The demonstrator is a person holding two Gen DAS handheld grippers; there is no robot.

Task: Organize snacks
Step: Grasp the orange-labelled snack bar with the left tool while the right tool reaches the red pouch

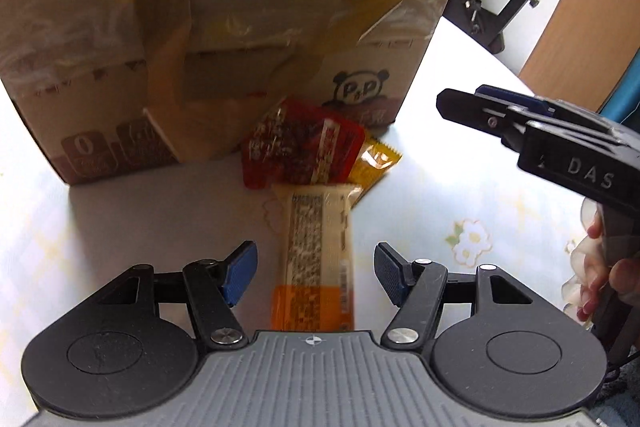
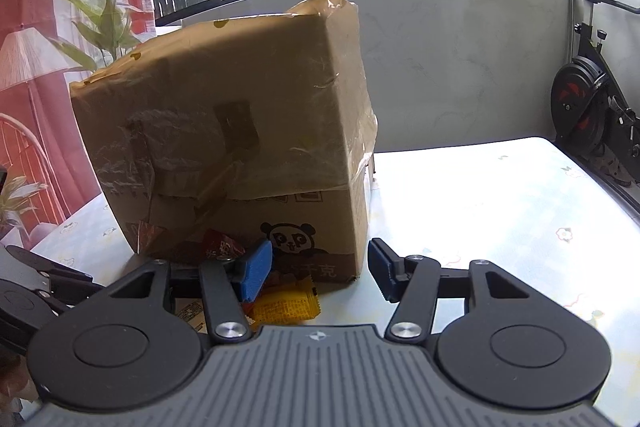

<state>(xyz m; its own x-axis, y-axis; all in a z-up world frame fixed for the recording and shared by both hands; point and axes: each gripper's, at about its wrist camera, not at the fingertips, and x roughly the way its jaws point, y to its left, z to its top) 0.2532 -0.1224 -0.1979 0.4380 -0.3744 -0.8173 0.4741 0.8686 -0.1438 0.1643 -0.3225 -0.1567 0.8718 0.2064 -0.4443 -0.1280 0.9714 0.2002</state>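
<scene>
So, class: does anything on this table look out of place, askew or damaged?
Yes. The cardboard box is battered, with crumpled tape and a torn top corner. Three snack packets lie overlapping in a loose heap on the table against its base, not sorted.

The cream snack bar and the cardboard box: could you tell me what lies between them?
In the left wrist view, a red packet and a yellow packet lie between bar and box.

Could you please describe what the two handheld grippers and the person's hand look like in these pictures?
Each gripper, left and right, has black linkage arms, silver rivets, round black discs, a ribbed grey base and blue textured pads. Seen from the side, the right gripper bears white "DAS" lettering. The hand wears a clear plastic glove.
</scene>
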